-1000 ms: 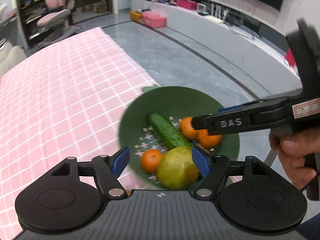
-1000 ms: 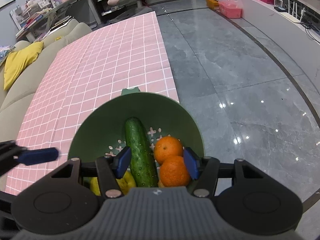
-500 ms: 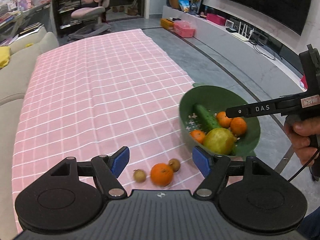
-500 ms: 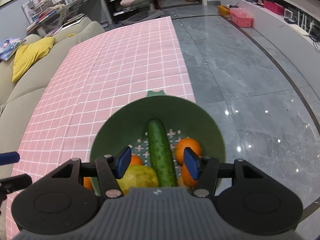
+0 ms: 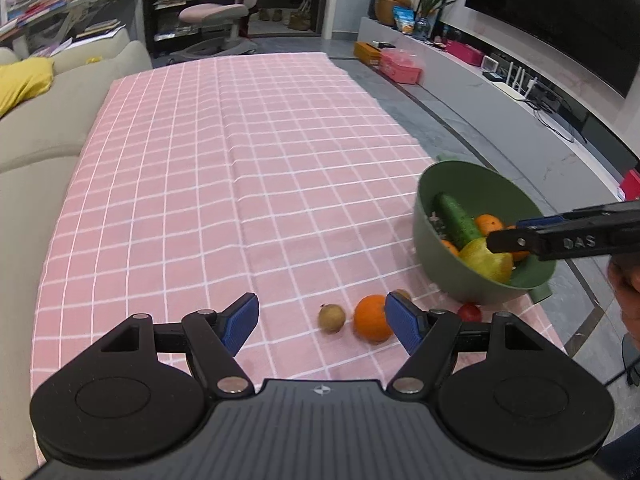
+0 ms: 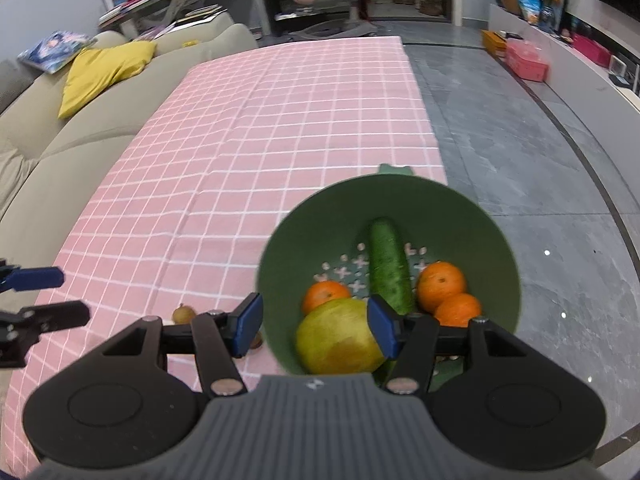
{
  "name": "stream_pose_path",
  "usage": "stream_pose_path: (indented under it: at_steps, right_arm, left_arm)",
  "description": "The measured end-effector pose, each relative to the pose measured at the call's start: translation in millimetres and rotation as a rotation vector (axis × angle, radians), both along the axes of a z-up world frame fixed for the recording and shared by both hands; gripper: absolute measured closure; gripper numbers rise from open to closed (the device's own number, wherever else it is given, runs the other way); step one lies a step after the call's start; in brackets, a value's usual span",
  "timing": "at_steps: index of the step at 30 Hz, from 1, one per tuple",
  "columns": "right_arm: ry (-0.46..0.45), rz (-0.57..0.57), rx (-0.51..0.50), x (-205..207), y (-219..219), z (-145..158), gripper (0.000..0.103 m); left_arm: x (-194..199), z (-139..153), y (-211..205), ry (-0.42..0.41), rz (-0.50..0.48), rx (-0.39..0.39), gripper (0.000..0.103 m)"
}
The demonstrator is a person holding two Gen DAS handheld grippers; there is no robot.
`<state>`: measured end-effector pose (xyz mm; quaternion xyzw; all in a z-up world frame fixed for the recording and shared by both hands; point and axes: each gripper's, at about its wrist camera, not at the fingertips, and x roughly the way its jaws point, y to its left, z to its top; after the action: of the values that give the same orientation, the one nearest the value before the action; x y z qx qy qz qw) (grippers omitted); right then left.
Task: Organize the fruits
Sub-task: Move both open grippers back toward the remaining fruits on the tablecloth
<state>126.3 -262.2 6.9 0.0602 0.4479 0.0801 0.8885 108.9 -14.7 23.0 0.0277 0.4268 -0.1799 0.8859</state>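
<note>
my left claw (image 5: 320, 322) has swung off the bowl (image 5: 440, 264) to loose fruit on the cloth (image 5: 240, 160), jaws released. an orange (image 5: 372, 322) partly hidden by one finger. right claw (image 6: 314, 326) released over the bowl, empty.

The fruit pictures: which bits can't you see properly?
- Small brown fruit, left wrist view: mostly behind the left tool's blue pad.
- Red fruit, left wrist view: partly under the green bowl; kind unclear.
- Bowl's near rim, right wrist view: hidden by the right tool.
- Orange: blurred.
</note>
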Motion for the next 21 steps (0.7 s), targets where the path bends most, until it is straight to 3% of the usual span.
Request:
stream_pose_path:
  at_steps: [7,13,21]
  right_arm:
    - [-0.003,0.047,-0.003,-17.2,20.1,-2.2,0.048]
    - [-0.012,0.018,0.020,-47.9,33.6,-10.2,0.050]
    - [0.050,-0.066,0.038,-83.8,51.3,-46.5,0.053]
  left_arm:
    - [0.4,-22.1,15.9,0.044,0.053,-0.047,0.018]
    - [-4.3,-20.8,3.3,0.004,-0.014,0.001,0.018]
    - [-7.0,-22.1,-1.9,0.006,-0.064,0.017,0.018]
